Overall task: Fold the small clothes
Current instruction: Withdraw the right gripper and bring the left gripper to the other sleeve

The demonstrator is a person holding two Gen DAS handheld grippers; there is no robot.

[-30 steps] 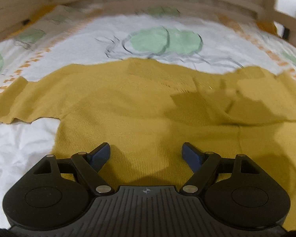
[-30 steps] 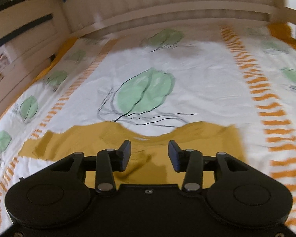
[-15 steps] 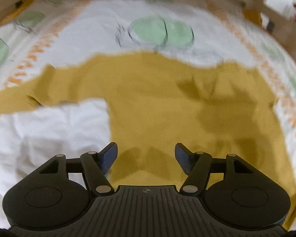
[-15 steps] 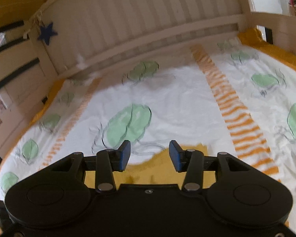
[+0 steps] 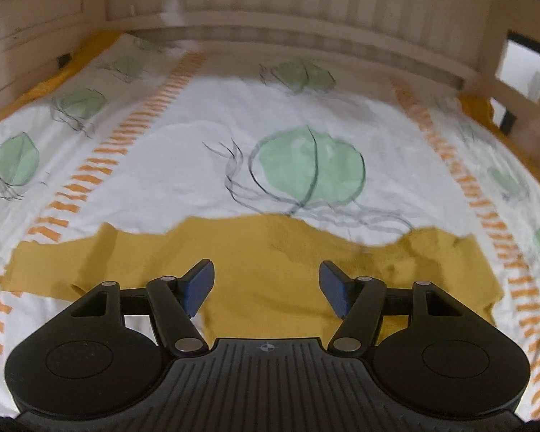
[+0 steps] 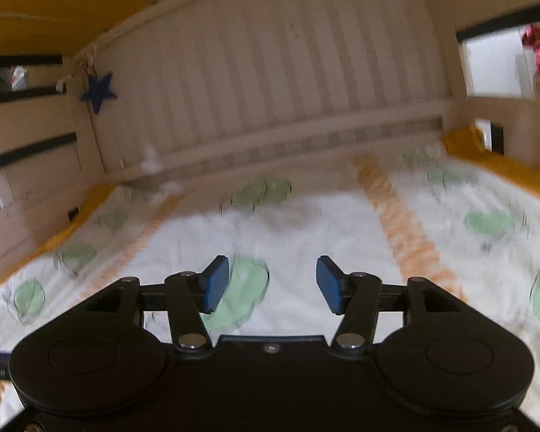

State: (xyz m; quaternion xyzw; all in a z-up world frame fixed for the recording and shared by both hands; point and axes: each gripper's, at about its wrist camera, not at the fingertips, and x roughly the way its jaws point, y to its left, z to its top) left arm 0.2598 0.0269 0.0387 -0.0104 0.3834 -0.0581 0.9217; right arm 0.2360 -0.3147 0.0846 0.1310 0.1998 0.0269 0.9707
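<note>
While the top (image 5: 270, 273) lies spread on the bed (image 5: 212, 180), nothing is gripped by either claw. The mustard top is seen flat on the leaf-print cover, with one sleeve (image 5: 61, 270) stretched out toward the left of the left wrist view and the other side bunched slightly at the right. It appears to be laid out this way so that sleeves and sides can be turned in over the body. The left claw (image 5: 266, 289) is held above the top's middle, released, its blue pads well apart and bare, and it is tilted down toward the cloth. The right claw (image 6: 273, 284) is aimed nearer level, at the cover and the slatted headboard (image 6: 270, 82); its jaws are opening, and nothing is seen between them. The top is not shown in that blurred view. No fold is visible yet, so the task is judged to be at its start.
</note>
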